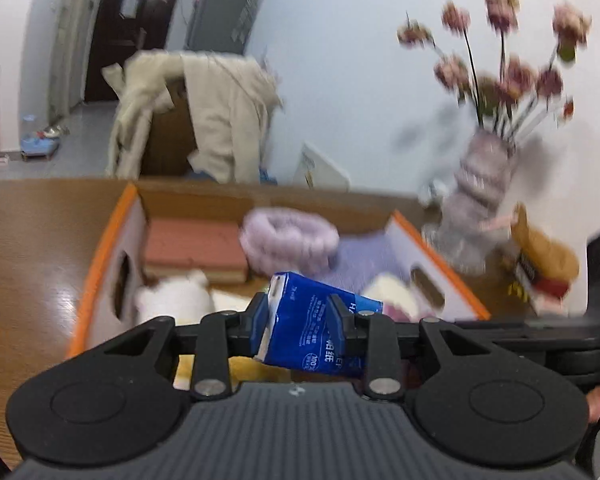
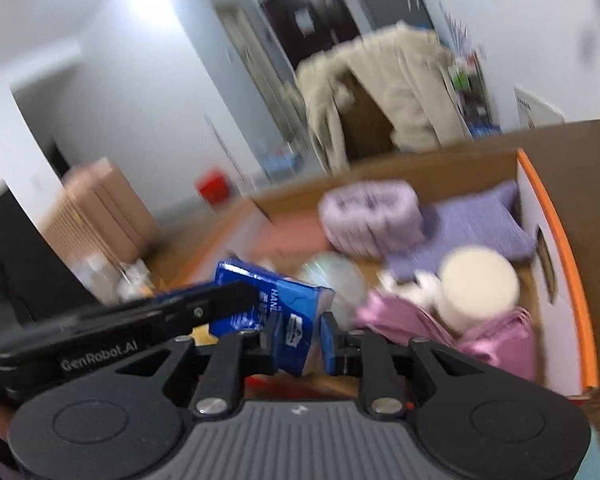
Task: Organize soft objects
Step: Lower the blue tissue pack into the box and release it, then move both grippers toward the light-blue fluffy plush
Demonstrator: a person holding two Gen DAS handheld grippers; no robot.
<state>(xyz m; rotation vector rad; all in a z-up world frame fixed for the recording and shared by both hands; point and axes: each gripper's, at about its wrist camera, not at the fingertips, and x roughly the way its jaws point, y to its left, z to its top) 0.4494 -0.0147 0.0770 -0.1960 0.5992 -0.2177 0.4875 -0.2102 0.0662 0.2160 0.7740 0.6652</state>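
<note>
My left gripper is shut on a blue tissue pack and holds it tilted above the near part of an orange-edged cardboard box. In the right wrist view the same pack hangs over the box, with the left gripper's finger across it. My right gripper is open just behind the pack's near corner. The box holds a lilac fluffy ring, a pink pad, a purple cloth, a cream round puff, pink fabric and a white plush.
The box sits on a wooden table. A vase of pink flowers and a yellow-brown bag stand right of the box. A chair draped with a beige coat is behind the table. Both views are motion-blurred.
</note>
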